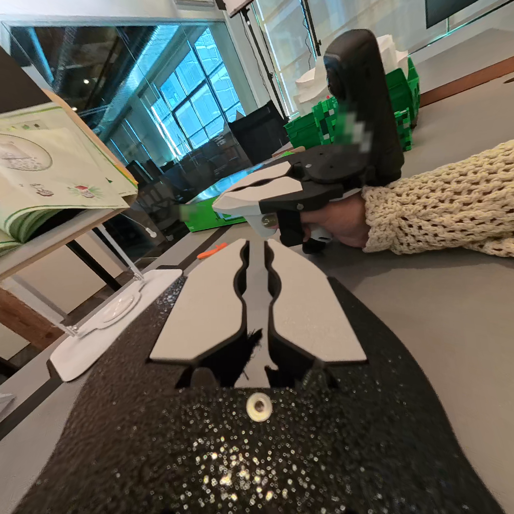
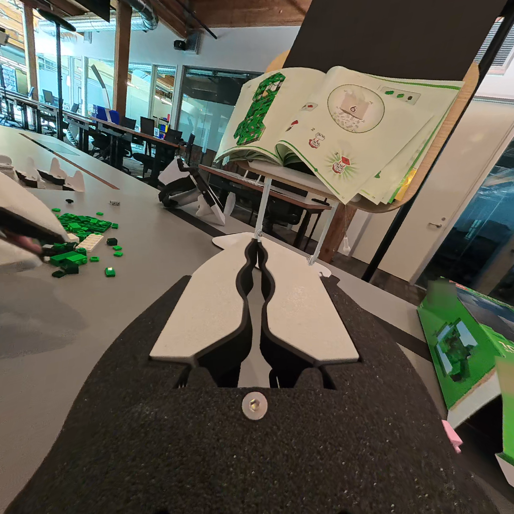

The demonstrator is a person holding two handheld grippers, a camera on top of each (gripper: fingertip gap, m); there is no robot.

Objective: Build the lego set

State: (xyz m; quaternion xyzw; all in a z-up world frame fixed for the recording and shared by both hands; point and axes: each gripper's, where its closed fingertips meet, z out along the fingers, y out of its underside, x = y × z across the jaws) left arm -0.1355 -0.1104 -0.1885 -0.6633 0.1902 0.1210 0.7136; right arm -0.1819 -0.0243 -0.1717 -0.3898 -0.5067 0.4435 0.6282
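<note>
A pile of loose green Lego pieces (image 2: 83,222) with a white plate (image 2: 90,242) lies on the grey table (image 2: 139,278), at the left of the right wrist view. My left gripper (image 1: 257,244) is slightly open and empty, low over the table; in the right wrist view its tips (image 2: 47,250) are at the near edge of the pile. My right gripper (image 2: 257,246) is shut and empty, pointing at the booklet stand; a hand in a knit sleeve holds it (image 1: 219,204). The open instruction booklet (image 2: 333,125) rests on the stand, also showing in the left wrist view (image 1: 55,167).
The stand's white base (image 1: 111,319) sits by the table edge. A green set box (image 2: 459,347) lies to the right. An orange separator tool (image 1: 212,250) lies ahead. Green bins (image 1: 300,133) and a green blocky build (image 1: 324,122) stand far back.
</note>
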